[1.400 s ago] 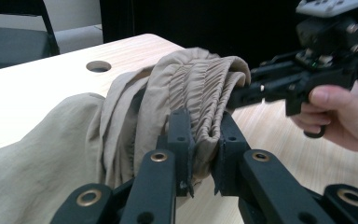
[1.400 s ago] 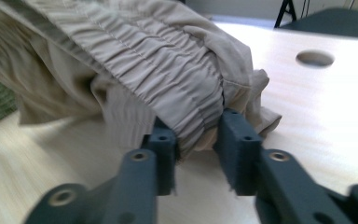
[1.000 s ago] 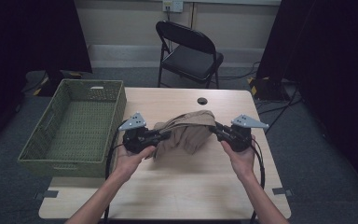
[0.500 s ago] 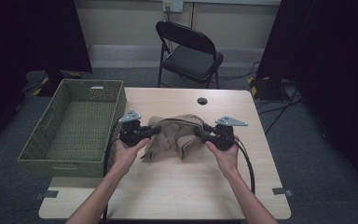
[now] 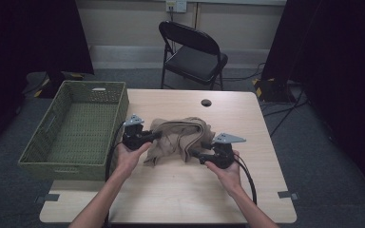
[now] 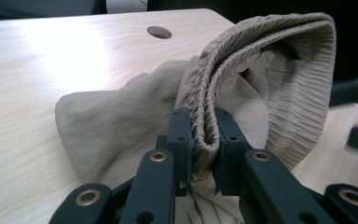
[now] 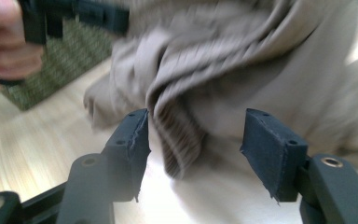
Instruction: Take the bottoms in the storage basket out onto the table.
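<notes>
1. A beige garment (image 5: 180, 137) is seen bunched in a heap near the middle of the table (image 5: 171, 199), between the two grippers; a ribbed, gathered elastic waistband (image 6: 261, 51) is folded over at its top.
2. The doubled waistband is pinched between the closed jaws of the left gripper (image 6: 204, 140), and the cloth is lifted into an arch above the tabletop in the left gripper view.
3. The right gripper (image 7: 193, 149) is held with its jaws spread apart; a ribbed fold of the garment hangs between them, nearer the left jaw, and no clamping is seen. That view is blurred.
4. In the high view the left gripper (image 5: 153, 136) is seen at the garment's left edge and the right gripper (image 5: 197, 153) at its lower right edge, each held in a hand.
5. The table is topped in pale wood grain with a round cable hole (image 5: 206, 102) near its far edge.
6. A green woven basket (image 5: 43, 142), rectangular with handle slots, is set on the table's left end, just beside the left gripper.
7. A black folding chair (image 5: 192, 52) is placed behind the table on grey carpet, with dark curtains to either side and cables on the floor at the right.
</notes>
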